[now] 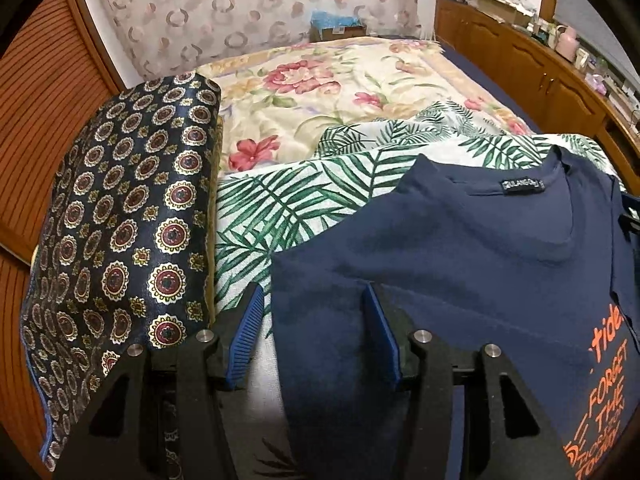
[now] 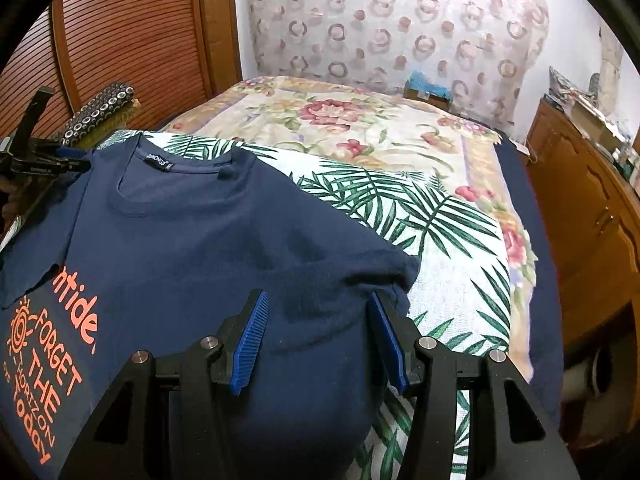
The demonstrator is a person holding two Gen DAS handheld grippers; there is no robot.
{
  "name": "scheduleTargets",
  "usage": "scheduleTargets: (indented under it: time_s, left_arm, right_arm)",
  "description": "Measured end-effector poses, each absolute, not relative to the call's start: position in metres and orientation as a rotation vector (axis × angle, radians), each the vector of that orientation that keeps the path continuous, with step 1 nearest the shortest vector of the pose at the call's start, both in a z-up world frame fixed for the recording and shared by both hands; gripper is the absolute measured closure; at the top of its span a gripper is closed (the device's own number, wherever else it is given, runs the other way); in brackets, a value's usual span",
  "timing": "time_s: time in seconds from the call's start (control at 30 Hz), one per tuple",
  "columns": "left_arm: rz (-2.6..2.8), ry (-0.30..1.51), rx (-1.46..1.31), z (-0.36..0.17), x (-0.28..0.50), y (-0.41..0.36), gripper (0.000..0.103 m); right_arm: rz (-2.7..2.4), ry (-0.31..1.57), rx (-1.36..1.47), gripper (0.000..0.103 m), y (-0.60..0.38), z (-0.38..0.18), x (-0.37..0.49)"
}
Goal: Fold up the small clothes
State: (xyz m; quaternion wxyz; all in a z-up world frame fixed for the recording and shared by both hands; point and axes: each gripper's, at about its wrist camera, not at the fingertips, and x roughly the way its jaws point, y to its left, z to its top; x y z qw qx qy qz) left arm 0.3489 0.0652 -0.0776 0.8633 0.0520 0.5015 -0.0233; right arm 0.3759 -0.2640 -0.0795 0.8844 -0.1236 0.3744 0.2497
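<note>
Everything placed relative to the navy t-shirt (image 2: 192, 240).

Left of it: a folded dark medallion-print cloth (image 1: 120, 208), sitting just beside the tee's left edge, probably parked there to keep the work area free.

The tee itself is lying front-up on a palm-leaf sheet (image 1: 288, 200) spread over the bed (image 1: 320, 92), neckline pointing away from me. I'm reading that as laid out flat for the fold.

I'm holding my left claw (image 1: 316, 332) half open over the tee's left shoulder edge: the left pad is hanging over the leaf sheet, the right pad over navy cloth. Nothing pinched.

My right claw (image 2: 320, 336) is also standing half open, over the right sleeve, fabric below the gap, pads not pressing. Looks like I'm lining both up to take the two sides at once.

Writing: orange print along the chest is reading "tide", "FORGET THE", something like "HORIZON", then "Today". The collar tag (image 1: 522, 185) is too small to read reliably.

Right of the tee: wooden cabinets (image 2: 592, 216) along the wall.
</note>
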Motion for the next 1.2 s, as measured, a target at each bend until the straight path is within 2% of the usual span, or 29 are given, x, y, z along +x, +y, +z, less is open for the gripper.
scheduleTargets:
  time_s: [0.03,0.07,0.1,0.2,0.27,0.57,1.1,1.13,1.17,1.2]
  left_arm:
    - [-0.059,1.051,0.101,-0.078,0.347,0.066,0.050]
    - [-0.071,1.051,0.094,-0.077,0.345,0.068,0.056]
    - [-0.088,1.049,0.084,-0.077,0.341,0.069,0.068]
    - [-0.141,1.042,0.069,-0.074,0.334,0.068,0.093]
    - [-0.155,1.028,0.083,-0.073,0.329,0.065,0.096]
    - [-0.137,0.859,0.059,-0.033,0.298,0.076,0.097]
    - [-0.216,0.775,0.075,-0.014,0.241,0.065,0.097]
    - [-0.221,0.771,0.076,-0.014,0.237,0.064,0.097]
    - [-0.222,0.766,0.073,-0.014,0.232,0.064,0.097]
    - [-0.225,0.764,0.070,-0.014,0.230,0.063,0.098]
  right_arm:
    - [0.521,0.779,-0.256,0.049,-0.264,-0.080,0.376]
    - [0.522,0.779,-0.253,0.049,-0.265,-0.080,0.377]
    - [0.524,0.781,-0.250,0.049,-0.265,-0.079,0.376]
    - [0.527,0.792,-0.233,0.049,-0.268,-0.078,0.377]
    - [0.534,0.804,-0.200,0.049,-0.270,-0.077,0.381]
    - [0.465,0.821,-0.210,0.049,-0.266,-0.077,0.380]
    - [0.402,0.841,-0.137,0.049,-0.258,-0.081,0.396]
    - [0.417,0.837,-0.144,0.059,-0.256,-0.081,0.396]
    - [0.425,0.832,-0.160,0.073,-0.252,-0.081,0.394]
    - [0.430,0.829,-0.170,0.079,-0.248,-0.081,0.390]
